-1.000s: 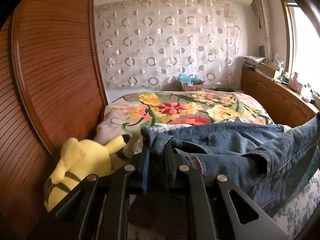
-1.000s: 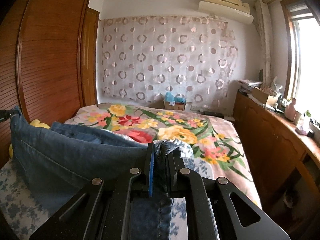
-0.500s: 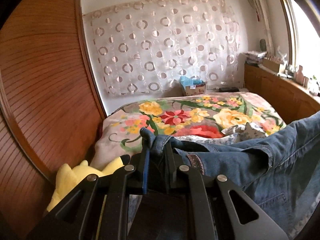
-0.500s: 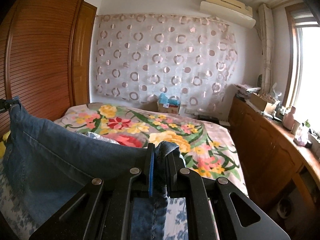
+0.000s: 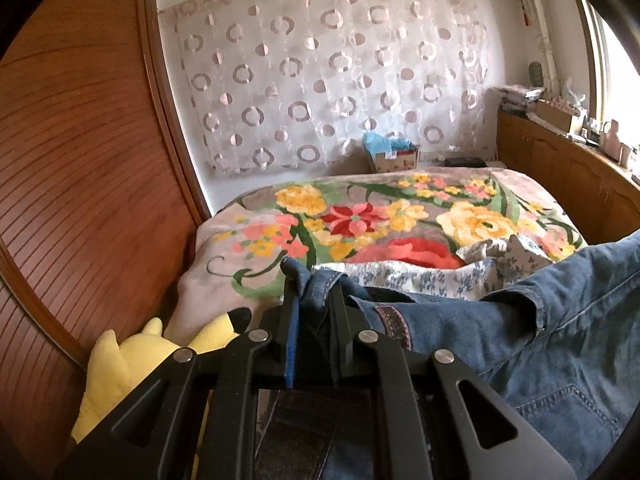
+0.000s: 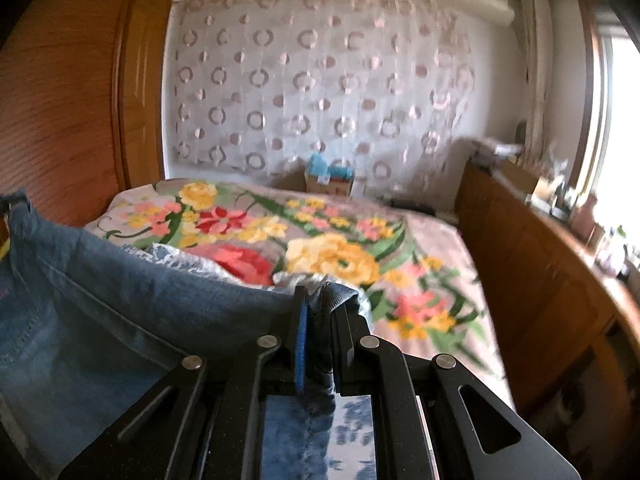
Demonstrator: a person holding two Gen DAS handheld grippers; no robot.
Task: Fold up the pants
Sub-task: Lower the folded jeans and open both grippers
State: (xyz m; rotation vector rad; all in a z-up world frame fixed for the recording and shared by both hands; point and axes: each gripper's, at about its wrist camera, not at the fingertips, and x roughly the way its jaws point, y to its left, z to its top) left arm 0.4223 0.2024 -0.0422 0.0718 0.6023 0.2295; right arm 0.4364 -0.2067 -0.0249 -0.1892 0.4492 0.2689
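Note:
Blue denim pants (image 5: pixel 520 344) hang stretched between my two grippers above the bed. My left gripper (image 5: pixel 314 292) is shut on one corner of the waistband, with denim bunched between its fingers. The pants run off to the right in the left wrist view. My right gripper (image 6: pixel 322 304) is shut on the other end of the pants (image 6: pixel 120 312), which stretch away to the left in the right wrist view. The lower part of the pants is hidden below both grippers.
A floral blanket (image 5: pixel 400 216) covers the bed, with a blue-patterned white sheet (image 5: pixel 400 280) nearer me. A yellow plush toy (image 5: pixel 128 368) lies by the wooden wardrobe (image 5: pixel 80 160) on the left. A wooden cabinet (image 6: pixel 540 272) runs along the right side. A cardboard box (image 5: pixel 394 158) stands at the far wall.
Both grippers have kept their hold on the pants and lifted them, then dipped a little. The plush toy slid lower and then back up in the left wrist view. The right wrist view is now blurred by motion.

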